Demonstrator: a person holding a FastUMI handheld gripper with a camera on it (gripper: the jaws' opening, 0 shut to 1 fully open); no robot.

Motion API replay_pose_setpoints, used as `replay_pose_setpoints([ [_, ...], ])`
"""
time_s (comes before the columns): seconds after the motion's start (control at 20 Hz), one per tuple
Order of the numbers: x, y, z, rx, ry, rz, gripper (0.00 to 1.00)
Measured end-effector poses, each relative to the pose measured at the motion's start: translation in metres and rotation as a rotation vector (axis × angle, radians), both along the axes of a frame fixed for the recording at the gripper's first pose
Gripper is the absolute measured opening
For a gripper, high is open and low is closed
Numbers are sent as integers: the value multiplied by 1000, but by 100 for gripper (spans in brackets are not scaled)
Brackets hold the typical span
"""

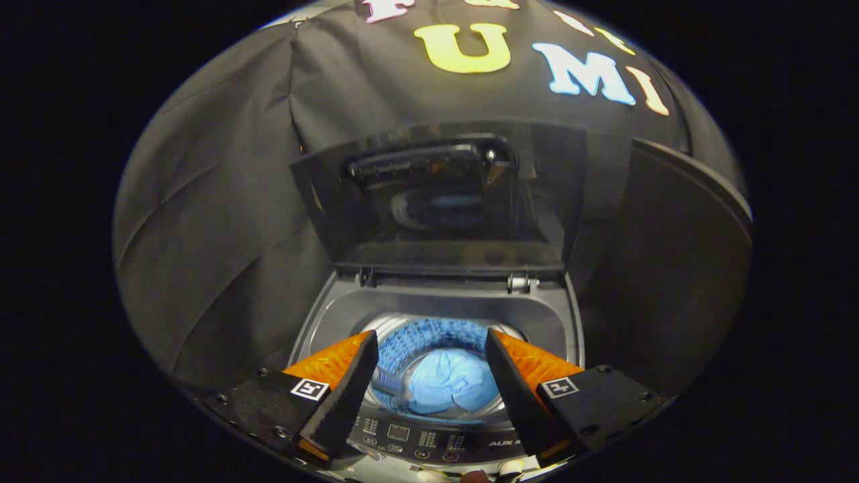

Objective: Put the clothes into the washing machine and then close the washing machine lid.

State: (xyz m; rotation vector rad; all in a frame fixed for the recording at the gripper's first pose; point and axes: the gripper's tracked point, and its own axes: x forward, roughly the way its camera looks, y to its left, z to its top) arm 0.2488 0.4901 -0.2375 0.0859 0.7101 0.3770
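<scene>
A top-loading washing machine (pixel 543 322) stands just ahead of me with its dark glass lid (pixel 436 201) raised upright at the back. Down in the drum (pixel 429 339) lies a light blue garment (pixel 451 384), bunched up on the bottom. My gripper (pixel 430 339) hangs above the drum opening, open, with nothing between its fingers. The garment shows in the gap between the two fingers, well below them. The machine's control panel (pixel 416 439) runs along the near rim under the fingers.
Black cloth hangs behind and to the left of the machine. A dark flat panel (pixel 678 268) stands close to the machine's right side. The lid's hinges (pixel 517 282) sit at the back of the opening.
</scene>
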Motion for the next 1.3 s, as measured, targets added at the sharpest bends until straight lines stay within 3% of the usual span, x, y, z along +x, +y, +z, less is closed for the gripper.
replay_pose_setpoints([
  [0.55,48,11,102,0,-362,-34,98],
  [1.3,143,36,149,-9,-440,-88,98],
])
